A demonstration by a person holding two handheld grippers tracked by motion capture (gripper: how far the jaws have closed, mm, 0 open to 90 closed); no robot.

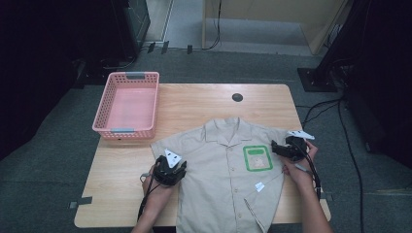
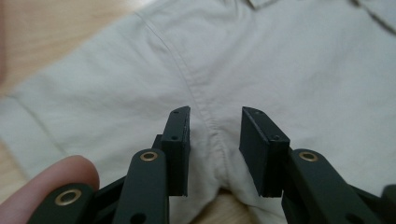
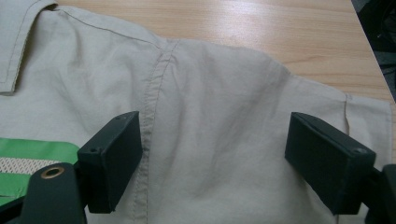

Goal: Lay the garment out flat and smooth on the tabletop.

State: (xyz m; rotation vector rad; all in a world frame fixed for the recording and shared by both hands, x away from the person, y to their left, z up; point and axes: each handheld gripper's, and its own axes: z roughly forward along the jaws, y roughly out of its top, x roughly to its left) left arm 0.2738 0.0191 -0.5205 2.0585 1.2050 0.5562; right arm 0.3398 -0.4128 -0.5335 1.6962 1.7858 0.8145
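Nearest me, the person's forearms come in over the bench (image 1: pixel 121 194) edge, each hand carrying tongs. The left tongs (image 1: pixel 171 171) sit low over the beige shirt (image 1: pixel 223 179) at its sleeve seam near the armpit; in the left gripper view their jaws stand a little apart, with a raised pinch of cloth between them, the pads not pressing on it. The right tongs (image 1: pixel 286 149) rest at the shirt's other shoulder, jaws spread wide over the sleeve fabric, which lies loose between them without being clamped. The shirt lies flat, front up and buttoned, collar pointing away from the person, across the middle and near half of the bench, with a green-edged patch (image 1: pixel 257 158) on its chest. Farther back, at the far left corner, stands a pink basket (image 1: pixel 103 119), well apart from the shirt.
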